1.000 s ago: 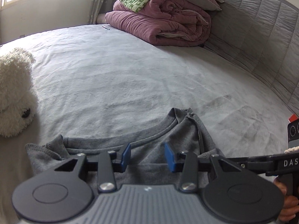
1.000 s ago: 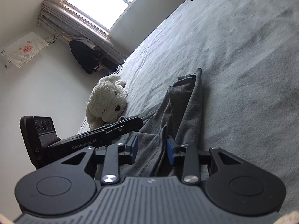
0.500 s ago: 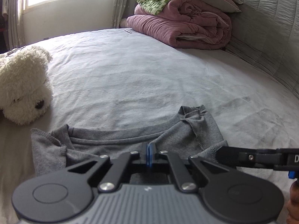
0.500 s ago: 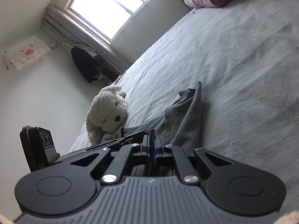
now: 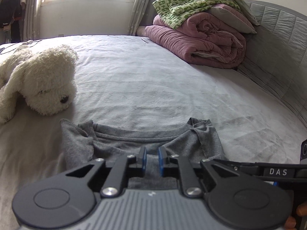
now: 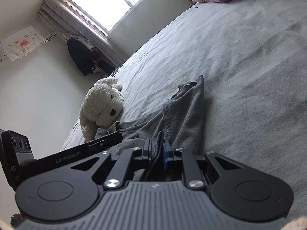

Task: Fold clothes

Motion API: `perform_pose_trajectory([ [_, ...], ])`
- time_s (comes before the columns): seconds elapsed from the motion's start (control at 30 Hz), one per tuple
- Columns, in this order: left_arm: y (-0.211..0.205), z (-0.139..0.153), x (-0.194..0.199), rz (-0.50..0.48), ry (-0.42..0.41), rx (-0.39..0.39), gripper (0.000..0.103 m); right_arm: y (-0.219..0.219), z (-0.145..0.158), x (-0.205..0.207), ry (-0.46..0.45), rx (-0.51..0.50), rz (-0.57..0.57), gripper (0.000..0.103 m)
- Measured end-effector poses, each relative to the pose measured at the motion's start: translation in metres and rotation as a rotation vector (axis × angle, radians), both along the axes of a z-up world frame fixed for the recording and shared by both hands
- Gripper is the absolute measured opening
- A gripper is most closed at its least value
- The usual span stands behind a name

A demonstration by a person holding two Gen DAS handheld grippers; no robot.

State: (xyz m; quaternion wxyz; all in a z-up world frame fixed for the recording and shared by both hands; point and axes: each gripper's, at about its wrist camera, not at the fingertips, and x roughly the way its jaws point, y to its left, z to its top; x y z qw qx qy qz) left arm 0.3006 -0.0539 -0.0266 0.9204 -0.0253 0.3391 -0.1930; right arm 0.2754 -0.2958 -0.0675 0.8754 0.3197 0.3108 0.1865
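Both grippers, left [image 5: 151, 158] and right [image 6: 157, 151], have just opened slightly, grey sweatshirt [image 5: 122, 143] cloth between their jaws.

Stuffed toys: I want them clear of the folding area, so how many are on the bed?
1. A white plush dog lies on the bed, left of the grey sweatshirt in the left wrist view. Others may sit outside both views.
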Motion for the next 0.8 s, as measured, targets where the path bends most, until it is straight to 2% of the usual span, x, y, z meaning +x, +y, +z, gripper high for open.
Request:
perform_pose_trajectory([
  [0.03, 0.005, 0.002, -0.008, 0.017, 0.009, -0.010, 0.026, 0.002, 0.000, -0.001, -0.004, -0.011, 0.004, 0.042],
  [0.17, 0.029, 0.003, -0.038, 0.072, 0.054, -0.070, 0.028, 0.005, 0.002, -0.007, 0.016, 0.001, -0.014, 0.042],
  [0.2, 0.033, 0.003, -0.046, 0.085, 0.059, -0.073, 0.028, 0.004, 0.002, -0.009, 0.036, 0.024, -0.022, 0.042],
  [0.43, 0.050, 0.004, -0.102, 0.096, 0.051, -0.096, 0.028, 0.014, 0.020, -0.039, 0.131, -0.002, 0.014, 0.042],
  [0.6, 0.065, -0.003, -0.138, 0.099, 0.074, -0.093, 0.029, 0.026, 0.017, -0.065, 0.192, 0.042, 0.059, 0.042],
  [0.63, 0.069, -0.005, -0.145, 0.099, 0.080, -0.095, 0.029, 0.030, 0.015, -0.069, 0.203, 0.043, 0.069, 0.040],
  [0.7, 0.074, -0.008, -0.159, 0.094, 0.094, -0.085, 0.029, 0.039, 0.016, -0.073, 0.212, -0.009, 0.069, 0.024],
  [0.73, 0.076, -0.009, -0.166, 0.088, 0.098, -0.075, 0.029, 0.044, 0.016, -0.074, 0.217, -0.039, 0.068, 0.007],
  [0.8, 0.080, -0.008, -0.179, 0.076, 0.095, -0.063, 0.029, 0.045, 0.020, -0.078, 0.220, -0.060, 0.034, 0.004],
])
